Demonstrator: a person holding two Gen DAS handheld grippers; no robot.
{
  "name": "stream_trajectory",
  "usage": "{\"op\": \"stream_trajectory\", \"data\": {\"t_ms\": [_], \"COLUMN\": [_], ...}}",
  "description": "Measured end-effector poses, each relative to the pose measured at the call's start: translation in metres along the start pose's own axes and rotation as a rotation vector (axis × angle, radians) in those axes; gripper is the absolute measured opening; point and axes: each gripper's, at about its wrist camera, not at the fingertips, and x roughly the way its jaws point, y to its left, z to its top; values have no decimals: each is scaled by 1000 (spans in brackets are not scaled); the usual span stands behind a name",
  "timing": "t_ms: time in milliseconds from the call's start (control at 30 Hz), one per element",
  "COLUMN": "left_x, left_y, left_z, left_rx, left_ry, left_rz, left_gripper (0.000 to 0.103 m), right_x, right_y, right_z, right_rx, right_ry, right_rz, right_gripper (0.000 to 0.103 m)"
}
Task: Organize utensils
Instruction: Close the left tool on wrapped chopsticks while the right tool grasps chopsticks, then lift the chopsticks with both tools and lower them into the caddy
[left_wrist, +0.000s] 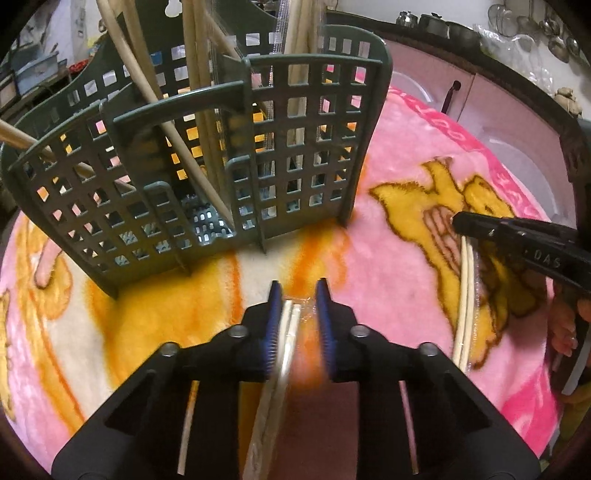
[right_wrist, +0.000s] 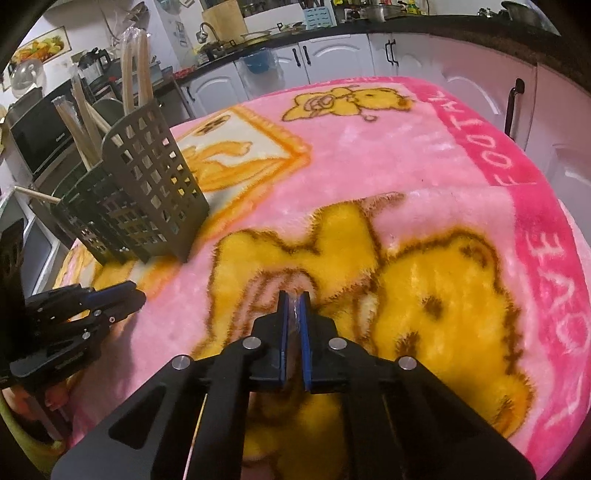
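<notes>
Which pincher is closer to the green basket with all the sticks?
Left. The left gripper sits just in front of the green basket; the right gripper is farther off to its right.

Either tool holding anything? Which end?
Right tool is shut on a wrapped chopstick pair, at its far end. Left tool is open around another wrapped pair, not clamping it.

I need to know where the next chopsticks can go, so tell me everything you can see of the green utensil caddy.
The green utensil caddy is dark green plastic with square-grid perforated walls and dividers forming several compartments. It stands upright on the pink blanket. Wooden chopsticks, some in clear wrappers, stand or lean inside. Neither gripper touches it.
</notes>
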Motion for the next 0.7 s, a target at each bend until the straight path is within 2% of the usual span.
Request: {"op": "stream_trajectory", "data": {"t_ms": [233,700], "left_x": [-14,-91], "left_y": [1,11], "left_z": [1,19], "left_rx": [-10,-46], "left_ry": [-26,-217], "left_rz": [-14,-10], "left_gripper": [5,4], "right_x": [-22,-74], "right_y": [8,61], "right_z": [8,30], "right_rx": [-11,-136], "right_ry": [-70,-216], "right_rz": [19,78], "right_gripper": [4,3]}}
